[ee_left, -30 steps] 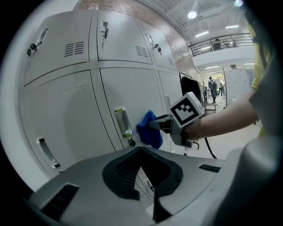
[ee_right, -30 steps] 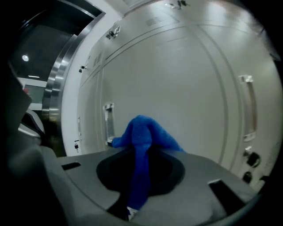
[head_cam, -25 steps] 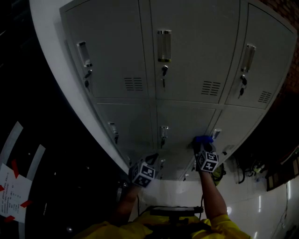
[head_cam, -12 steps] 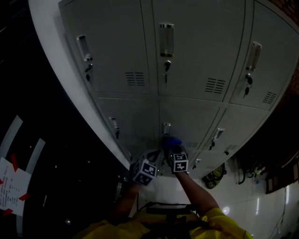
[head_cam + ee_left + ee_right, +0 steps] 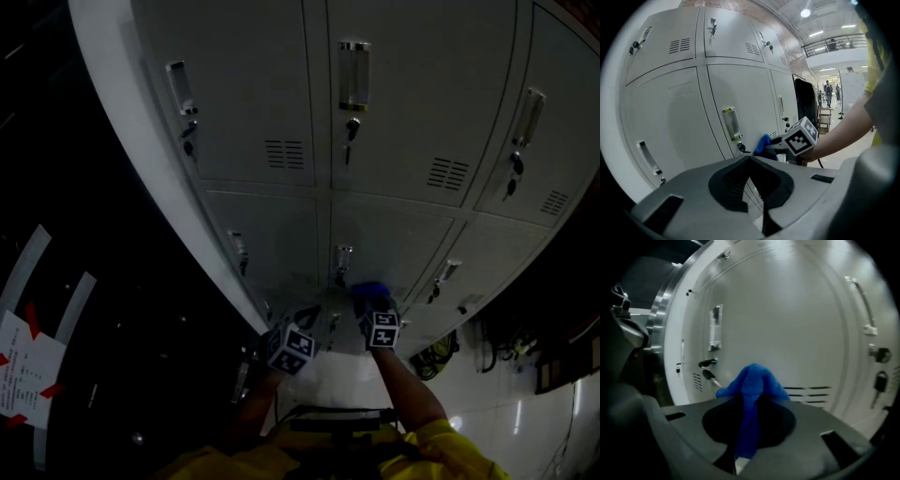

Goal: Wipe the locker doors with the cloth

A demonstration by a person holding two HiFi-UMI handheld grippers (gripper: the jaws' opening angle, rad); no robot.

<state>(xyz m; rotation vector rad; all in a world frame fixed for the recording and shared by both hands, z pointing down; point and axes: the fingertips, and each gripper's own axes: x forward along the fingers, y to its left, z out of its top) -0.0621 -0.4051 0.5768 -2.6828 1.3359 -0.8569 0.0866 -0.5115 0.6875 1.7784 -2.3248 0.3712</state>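
Right claw (image 5: 746, 397) gripping blue cloth (image 5: 753, 379), against locker door (image 5: 797, 324), left claw (image 5: 752, 161) closed

Left gripper (image 5: 300, 326): low, close in front of the body; the jaws are together and nothing is between them.
Right gripper (image 5: 374, 309): beside the left one, a little further forward; the jaws are pressed on a blue cloth (image 5: 752, 380), and its bunched end stands out past the tips.
Left arm (image 5: 248, 417): bare forearm, dim, rising from the lower left to the gripper.
Right arm (image 5: 408, 380): bare forearm, stretched forward, the wrist straight behind the marker cube (image 5: 382, 330).
Sleeves (image 5: 450, 455): yellow, at the bottom edge of the head view.
Spacing: the two grippers are side by side, not touching.
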